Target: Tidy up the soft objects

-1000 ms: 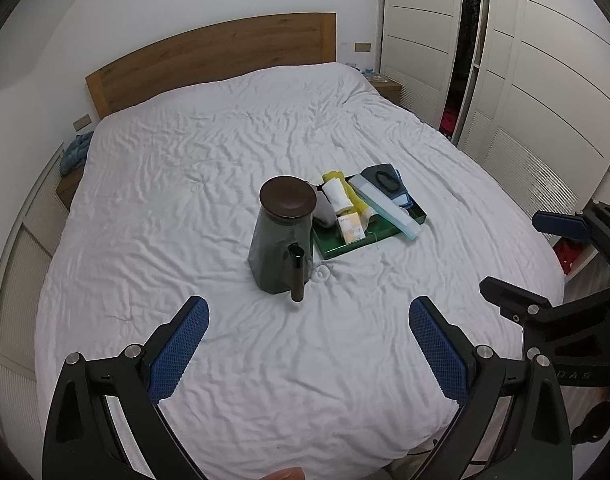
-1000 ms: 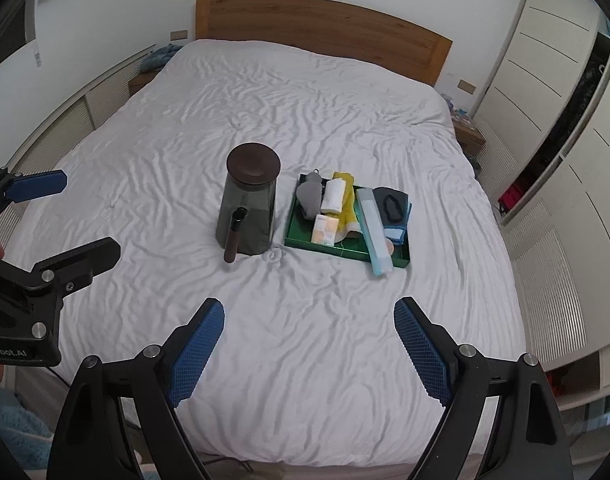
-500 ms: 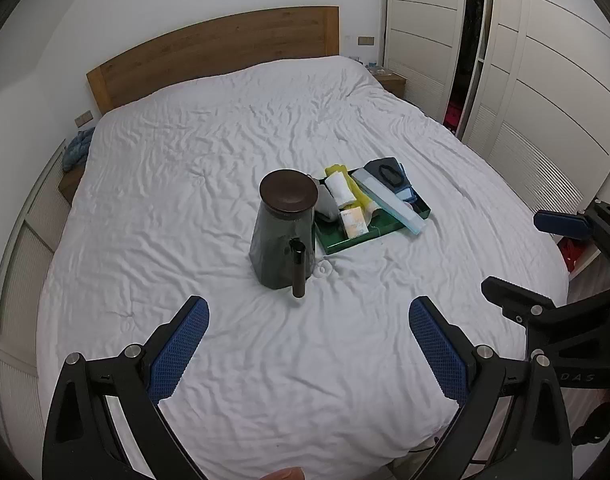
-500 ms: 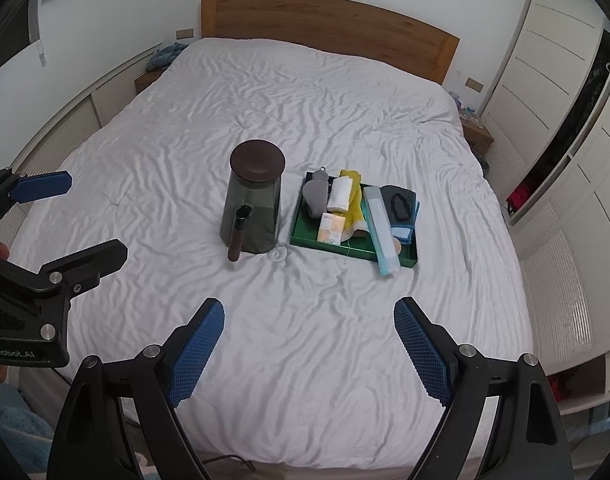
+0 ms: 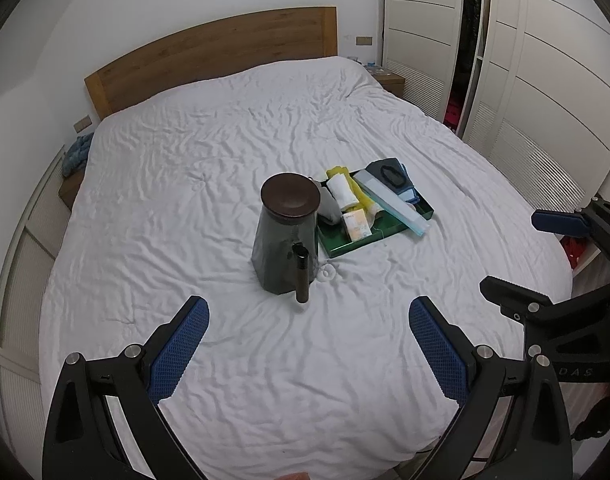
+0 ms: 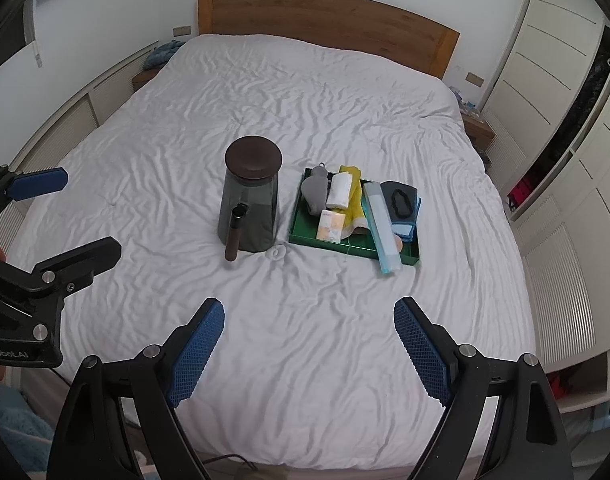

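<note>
A green tray (image 6: 330,246) lies on the white bed, holding a grey soft pouch (image 6: 315,194), a white rolled cloth (image 6: 339,190), a yellow cloth (image 6: 355,200), a tissue packet (image 6: 329,226), a long pale blue pack (image 6: 381,226) and folded dark and blue cloths (image 6: 403,204). Left of the tray stands a dark container with a brown lid (image 6: 251,196). My right gripper (image 6: 309,304) hangs open over the bed's near part, well short of the tray. My left gripper (image 5: 307,306) is open too, facing the container (image 5: 289,236) and tray (image 5: 345,245). Neither holds anything.
A small white ring (image 6: 275,252) lies on the sheet by the container's base. A wooden headboard (image 6: 329,16) is at the far end, white wardrobes (image 6: 565,80) run along the right, and a low nightstand (image 6: 479,126) stands beside the bed. Wrinkled sheet spreads all around.
Both views drift very slightly; the grippers stay open and empty, and nothing on the bed has moved.
</note>
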The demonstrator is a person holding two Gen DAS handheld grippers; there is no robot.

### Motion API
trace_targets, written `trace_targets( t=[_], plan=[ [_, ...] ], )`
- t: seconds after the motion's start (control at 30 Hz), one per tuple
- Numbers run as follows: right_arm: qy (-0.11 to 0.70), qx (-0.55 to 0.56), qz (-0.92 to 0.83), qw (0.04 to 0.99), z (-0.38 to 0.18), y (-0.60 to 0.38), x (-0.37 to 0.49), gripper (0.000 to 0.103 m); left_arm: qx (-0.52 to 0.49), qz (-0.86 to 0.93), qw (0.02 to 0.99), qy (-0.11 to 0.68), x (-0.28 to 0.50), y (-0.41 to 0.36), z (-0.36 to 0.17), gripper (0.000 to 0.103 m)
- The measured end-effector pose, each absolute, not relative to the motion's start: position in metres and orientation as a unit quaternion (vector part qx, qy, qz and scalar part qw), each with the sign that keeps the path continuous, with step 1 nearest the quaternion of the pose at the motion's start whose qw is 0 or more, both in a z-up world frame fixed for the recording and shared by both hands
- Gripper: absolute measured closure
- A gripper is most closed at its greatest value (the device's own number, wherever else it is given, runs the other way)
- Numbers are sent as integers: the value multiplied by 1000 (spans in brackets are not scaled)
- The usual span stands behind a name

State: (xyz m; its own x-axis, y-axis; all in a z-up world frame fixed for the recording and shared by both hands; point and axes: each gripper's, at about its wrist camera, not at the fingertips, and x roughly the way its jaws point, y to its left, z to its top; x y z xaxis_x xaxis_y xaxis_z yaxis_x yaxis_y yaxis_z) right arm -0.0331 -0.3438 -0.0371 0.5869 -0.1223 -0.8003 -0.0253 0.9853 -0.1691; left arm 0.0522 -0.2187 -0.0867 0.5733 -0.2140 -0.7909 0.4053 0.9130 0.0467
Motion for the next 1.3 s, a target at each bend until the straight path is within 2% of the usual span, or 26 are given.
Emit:
trace_targets(
  t=[1.3],
  plan=[
    [463, -87, -21, 882, -49, -336, -22, 15, 125, -172, 878, 429, 52, -217, -92, 5]
  ],
)
